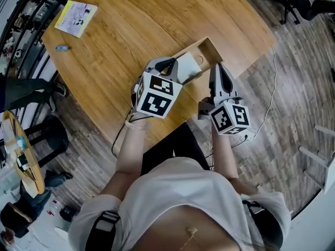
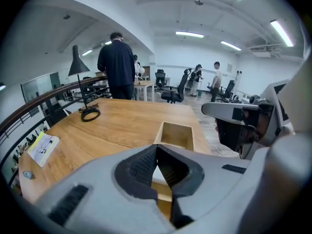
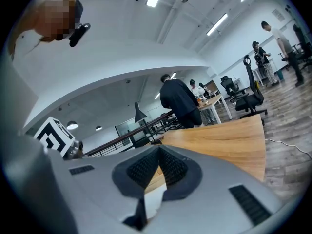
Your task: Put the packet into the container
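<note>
Nearest the person, the grey left gripper (image 1: 171, 63), marker cube on top, hung just inside the table's near edge. Its jaws were pressed together tip to tip, with nothing visibly pinched. Beside it the grey right gripper (image 1: 216, 67) also had its jaws together and empty. A white sliver showed behind them in its own view, source unclear. It sat just off the container's right side, probably parked clear while the left did the work.

Just past the left tips lay the flat white packet (image 1: 188, 66). It was in the near end of the open-topped light wooden box container (image 1: 215, 50) and looked tilted against a wall, not flat. Judged: drop done or nearly done, and the packet may need a nudge to settle.

The container sat askew near the edge of the curved wooden table (image 1: 120, 41), close to the person, so reach was short. Its far half was bare.

Beyond it the table had plenty of room. A yellow-and-white leaflet (image 1: 76, 18) and a small blue object (image 1: 62, 48) lay far left, and a black cable coil (image 2: 90, 113) at the far side. Pulling up or back looked unobstructed.
</note>
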